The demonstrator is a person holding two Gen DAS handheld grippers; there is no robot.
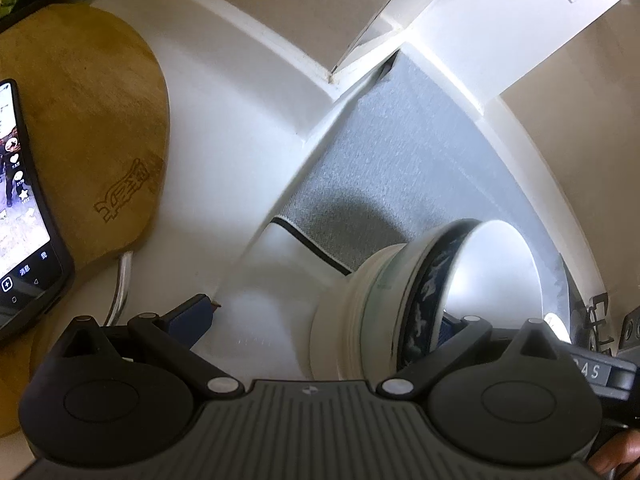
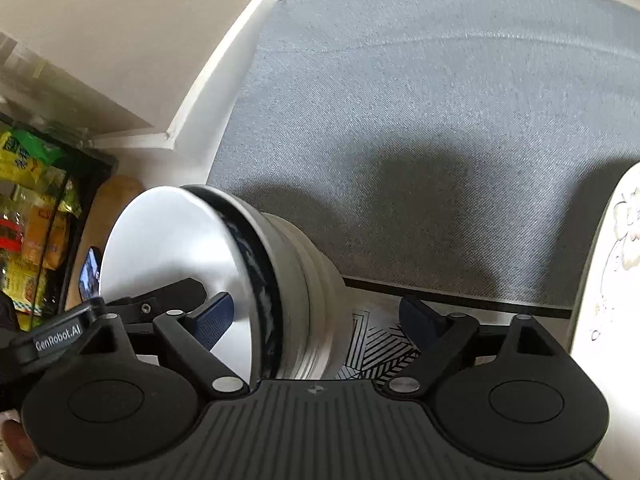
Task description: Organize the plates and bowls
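A stack of nested white bowls [image 1: 404, 296], the top one with a dark blue patterned rim, shows tilted on its side low right in the left wrist view and low left in the right wrist view [image 2: 224, 276]. My left gripper [image 1: 324, 316] is open, its jaws wide on either side of the stack's rim. My right gripper [image 2: 316, 316] is open too, jaws wide around the stack's rim and base. Both grippers sit over a grey mat [image 2: 420, 140]. Whether any finger touches the bowls is unclear.
A wooden cutting board [image 1: 88, 128] with a lit phone [image 1: 24, 216] lies at the left. A white floral plate edge [image 2: 612, 264] stands at the right. White counter walls [image 1: 248, 92] border the mat. Snack packets [image 2: 32, 208] fill a rack at far left.
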